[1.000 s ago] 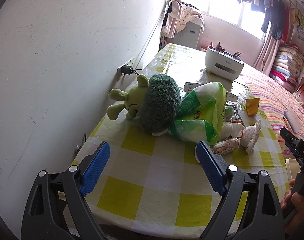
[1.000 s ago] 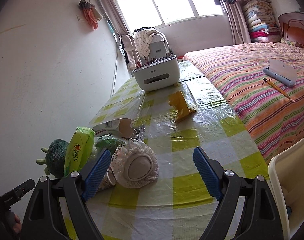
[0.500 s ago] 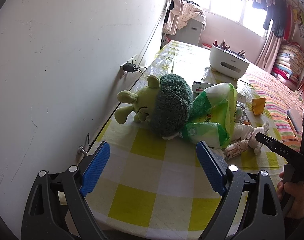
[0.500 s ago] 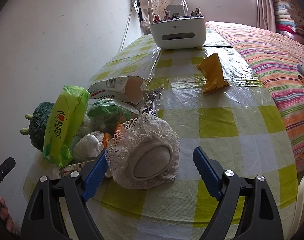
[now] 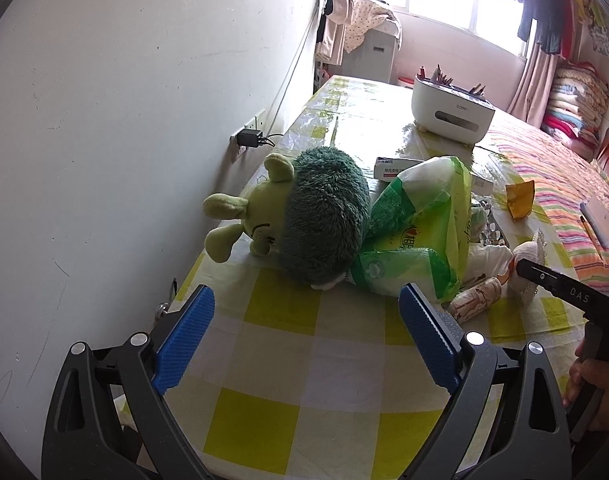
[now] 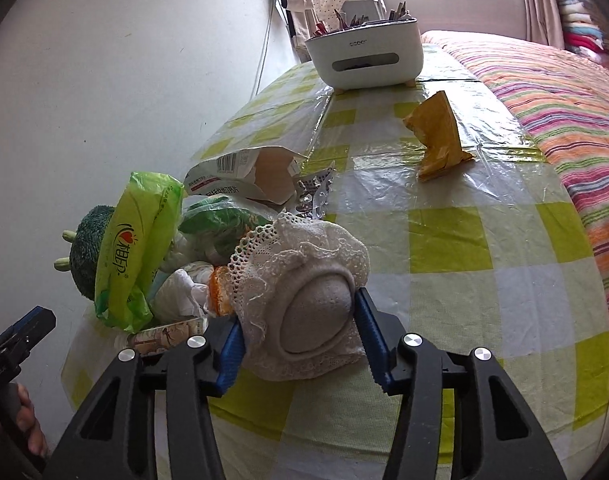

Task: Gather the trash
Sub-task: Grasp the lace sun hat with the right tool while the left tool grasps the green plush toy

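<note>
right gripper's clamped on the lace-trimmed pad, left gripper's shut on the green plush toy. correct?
Half right. The left wrist view shows the left gripper open over bare tablecloth, short of the green plush toy, gripping nothing. The right gripper has just been closing, and its pads press both sides of the lace-trimmed pad, as the right wrist view shows.

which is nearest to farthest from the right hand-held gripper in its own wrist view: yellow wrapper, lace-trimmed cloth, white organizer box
1. lace-trimmed cloth, between the right hand-held gripper pads
2. yellow wrapper, mid-table, toward the right
3. white organizer box, at the far end
</note>
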Demonstrator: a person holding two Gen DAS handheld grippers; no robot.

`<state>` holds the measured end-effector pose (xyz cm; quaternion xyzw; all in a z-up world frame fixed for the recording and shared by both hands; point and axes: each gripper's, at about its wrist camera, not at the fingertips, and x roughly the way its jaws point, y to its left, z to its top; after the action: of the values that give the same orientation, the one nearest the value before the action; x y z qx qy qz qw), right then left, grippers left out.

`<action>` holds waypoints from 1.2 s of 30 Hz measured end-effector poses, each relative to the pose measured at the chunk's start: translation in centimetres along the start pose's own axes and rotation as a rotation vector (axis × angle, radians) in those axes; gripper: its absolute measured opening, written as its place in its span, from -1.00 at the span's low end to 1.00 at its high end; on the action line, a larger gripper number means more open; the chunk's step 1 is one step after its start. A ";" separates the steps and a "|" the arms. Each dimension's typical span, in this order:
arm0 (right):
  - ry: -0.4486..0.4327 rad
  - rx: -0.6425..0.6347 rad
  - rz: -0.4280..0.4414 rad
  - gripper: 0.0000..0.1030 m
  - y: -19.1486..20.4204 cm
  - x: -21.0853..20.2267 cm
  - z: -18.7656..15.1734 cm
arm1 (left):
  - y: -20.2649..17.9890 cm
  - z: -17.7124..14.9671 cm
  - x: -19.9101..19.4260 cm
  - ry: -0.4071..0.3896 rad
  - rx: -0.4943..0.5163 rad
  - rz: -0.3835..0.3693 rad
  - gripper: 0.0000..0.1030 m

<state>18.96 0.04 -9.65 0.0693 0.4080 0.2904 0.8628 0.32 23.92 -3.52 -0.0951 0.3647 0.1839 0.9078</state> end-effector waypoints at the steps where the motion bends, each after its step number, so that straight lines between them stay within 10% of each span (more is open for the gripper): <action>1: -0.011 0.008 0.010 -0.05 0.0 -0.3 -0.1 | -0.1 0.1 0.1 -0.001 0.003 0.001 0.79; 26: -0.172 0.143 0.136 -0.05 -1.3 -6.6 -3.2 | -3.5 4.1 9.4 0.101 0.169 0.237 0.59; 36: -0.308 0.183 0.118 -0.05 -2.4 -10.5 -4.7 | -1.7 3.2 7.6 -0.021 0.044 0.156 0.32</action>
<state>11.32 -8.38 -6.62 0.2150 0.2912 0.2880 0.8866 8.11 25.41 -6.47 -0.0446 0.3654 0.2470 0.8964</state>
